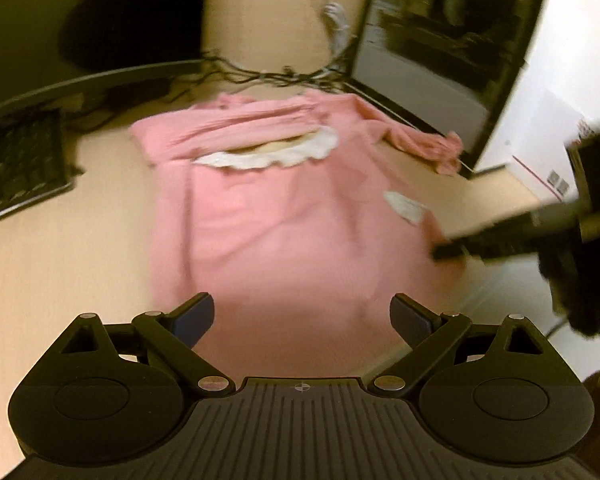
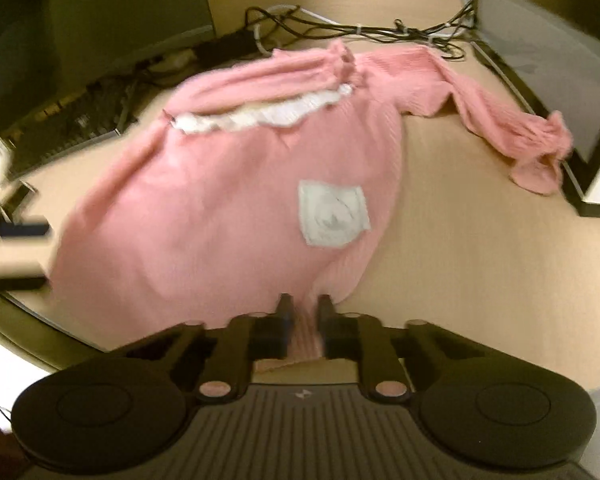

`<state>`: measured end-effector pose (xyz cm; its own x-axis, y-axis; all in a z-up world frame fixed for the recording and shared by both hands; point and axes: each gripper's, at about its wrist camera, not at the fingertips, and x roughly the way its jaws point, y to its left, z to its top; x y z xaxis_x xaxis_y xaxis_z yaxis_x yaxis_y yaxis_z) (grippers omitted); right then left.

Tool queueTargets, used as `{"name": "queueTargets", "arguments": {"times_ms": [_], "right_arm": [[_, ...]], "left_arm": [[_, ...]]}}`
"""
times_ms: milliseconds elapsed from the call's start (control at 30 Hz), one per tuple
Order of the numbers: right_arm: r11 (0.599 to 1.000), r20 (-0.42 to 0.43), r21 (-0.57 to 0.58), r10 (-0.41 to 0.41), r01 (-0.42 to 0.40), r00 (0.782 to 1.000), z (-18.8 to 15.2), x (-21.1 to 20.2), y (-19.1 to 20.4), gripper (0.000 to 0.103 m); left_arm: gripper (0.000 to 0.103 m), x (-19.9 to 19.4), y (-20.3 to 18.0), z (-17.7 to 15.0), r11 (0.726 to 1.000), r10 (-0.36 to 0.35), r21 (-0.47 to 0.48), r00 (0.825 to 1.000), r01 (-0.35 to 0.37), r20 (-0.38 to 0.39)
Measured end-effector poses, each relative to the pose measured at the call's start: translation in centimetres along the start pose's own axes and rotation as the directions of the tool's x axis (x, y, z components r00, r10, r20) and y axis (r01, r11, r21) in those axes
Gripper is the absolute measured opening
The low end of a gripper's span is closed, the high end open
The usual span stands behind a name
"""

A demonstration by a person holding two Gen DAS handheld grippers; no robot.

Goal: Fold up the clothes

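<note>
While the pink garment (image 1: pixel 284 216) lies spread across the light wooden desk (image 1: pixel 60 264), a dark keyboard (image 1: pixel 16 168) sits at the far left edge, well apart from the cloth. Just right of it, the garment's body stretches toward the camera, its white frilled collar (image 1: pixel 268 156) at the far end and a white patch label (image 2: pixel 334 214) on the front, nearer the right side. The left tool (image 1: pixel 302 320) hangs over the near hem with its jaws spread wide — nothing between them, only pink cloth showing below. Behind the garment a tangle of black cables (image 2: pixel 360 28) runs along the back of the desk. Further right, one long sleeve (image 2: pixel 512 128) trails off to the side, its ruffled cuff resting near the base of a dark monitor (image 2: pixel 548 64). At the right of the garment's near edge, the right tool (image 2: pixel 303 312) has its jaws drawn nearly together on a bunched fold of the pink fabric — the cloth is pinched between the pads. In the left wrist view that tool shows blurred at the right edge of the garment.
</note>
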<state>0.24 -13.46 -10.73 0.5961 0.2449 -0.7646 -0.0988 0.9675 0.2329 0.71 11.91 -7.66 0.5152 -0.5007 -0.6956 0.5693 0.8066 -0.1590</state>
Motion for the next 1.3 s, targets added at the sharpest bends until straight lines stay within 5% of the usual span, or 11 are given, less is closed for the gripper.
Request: {"name": "queueTargets", "arguments": {"times_ms": [167, 333, 467, 533, 633, 667, 867, 967, 1100, 1300], "right_arm": [[0.989, 0.107, -0.023, 0.145, -0.144, 0.984, 4.2, -3.3, -0.5, 0.003], [0.974, 0.131, -0.098, 0.214, -0.202, 0.968, 6.6, -5.2, -1.4, 0.003], [0.960, 0.135, -0.251, 0.163, -0.126, 0.977, 5.6, -5.9, -1.5, 0.004], [0.911, 0.152, -0.411, 0.116, -0.044, 0.981, 3.7, -6.3, -0.8, 0.009], [0.857, 0.105, -0.514, 0.107, -0.038, 0.989, 0.6, -6.2, -1.0, 0.038], [0.859, 0.077, -0.509, 0.108, -0.054, 0.991, -0.3, -6.0, -1.3, 0.046], [0.982, -0.007, -0.109, 0.153, -0.152, 0.988, -1.5, -2.2, -4.8, 0.047], [0.976, -0.008, 0.056, 0.209, -0.208, 0.978, -1.0, 0.0, -5.3, 0.041], [0.961, -0.002, 0.123, 0.249, -0.247, 0.968, 0.6, 2.0, -3.9, 0.009], [0.945, 0.123, 0.122, 0.290, -0.304, 0.949, 4.9, -1.0, -3.6, 0.004]], "left_arm": [[0.099, 1.9, -5.8, -0.6, 0.995, 0.040, 0.089, 0.999, -0.043, 0.030], [0.098, 5.5, -8.9, -0.4, 0.946, 0.266, 0.175, 0.961, -0.274, 0.070], [0.056, 7.3, -7.8, 1.4, 0.915, 0.374, 0.145, 0.926, -0.377, 0.050], [0.057, 6.8, -6.7, 2.4, 0.930, 0.356, 0.076, 0.933, -0.359, 0.044], [0.070, 5.2, -5.4, 3.3, 0.954, 0.300, -0.026, 0.952, -0.299, 0.056], [0.077, 4.6, -5.2, 3.4, 0.955, 0.295, -0.038, 0.953, -0.293, 0.063], [0.089, 2.1, -5.7, 2.4, 0.977, 0.212, -0.032, 0.974, -0.210, 0.077], [0.093, 2.4, -7.0, 1.4, 0.983, 0.180, 0.016, 0.982, -0.181, 0.054], [0.094, 4.3, -9.1, 0.3, 0.974, 0.191, 0.123, 0.981, -0.192, 0.019], [0.094, 7.0, -11.3, -0.6, 0.906, 0.271, 0.323, 0.961, -0.272, 0.049]]}}
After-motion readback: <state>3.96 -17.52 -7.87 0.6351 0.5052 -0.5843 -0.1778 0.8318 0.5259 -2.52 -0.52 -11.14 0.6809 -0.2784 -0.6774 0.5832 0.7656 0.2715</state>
